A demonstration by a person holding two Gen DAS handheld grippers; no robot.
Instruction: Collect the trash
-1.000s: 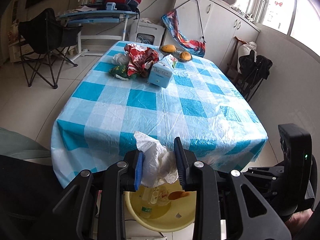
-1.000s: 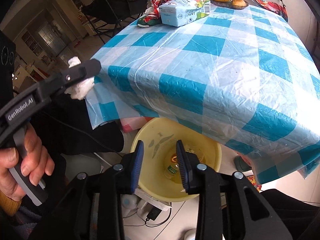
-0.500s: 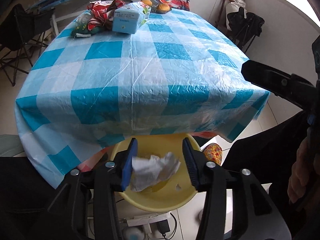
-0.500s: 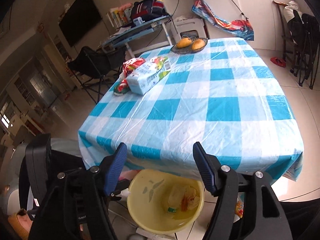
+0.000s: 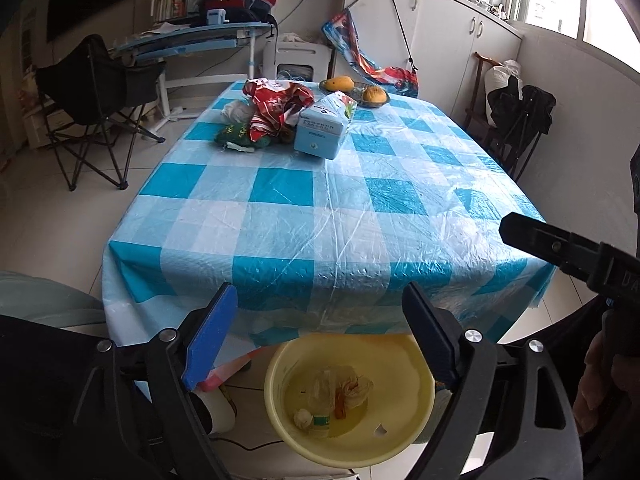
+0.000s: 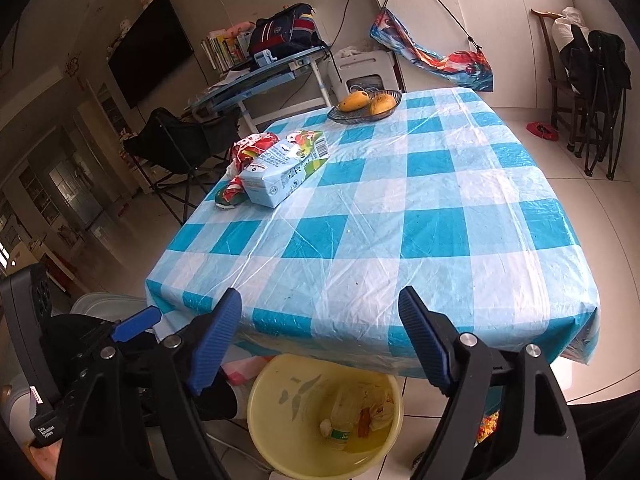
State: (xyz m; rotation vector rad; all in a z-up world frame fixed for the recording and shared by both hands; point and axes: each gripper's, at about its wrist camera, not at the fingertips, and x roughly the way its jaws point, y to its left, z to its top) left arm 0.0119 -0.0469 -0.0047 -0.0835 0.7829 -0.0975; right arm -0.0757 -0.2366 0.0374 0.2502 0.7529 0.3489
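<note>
A yellow trash basin (image 5: 416, 368) stands on the floor under the near edge of the table; it also shows in the right wrist view (image 6: 264, 412). In it lie crumpled tissue (image 5: 354, 388), a plastic bottle (image 5: 320, 420) and scraps. My left gripper (image 5: 318, 328) is open and empty above the basin. My right gripper (image 6: 320, 332) is open and empty above it too. On the blue checked tablecloth (image 5: 340, 200) lie a red wrapper (image 5: 276, 108), a green packet (image 5: 236, 136) and a light blue carton (image 5: 324, 126).
A dish with two mangoes (image 6: 366, 106) sits at the table's far end. A black folding chair (image 5: 96, 100) stands left of the table, another chair (image 5: 520, 120) right. A desk (image 5: 192, 40) and white cabinets (image 5: 440, 28) line the far wall.
My left gripper opened and dropped the crumpled tissue into the yellow basin, then rose and tilted up. My right gripper opened wide and lifted to face the table.
</note>
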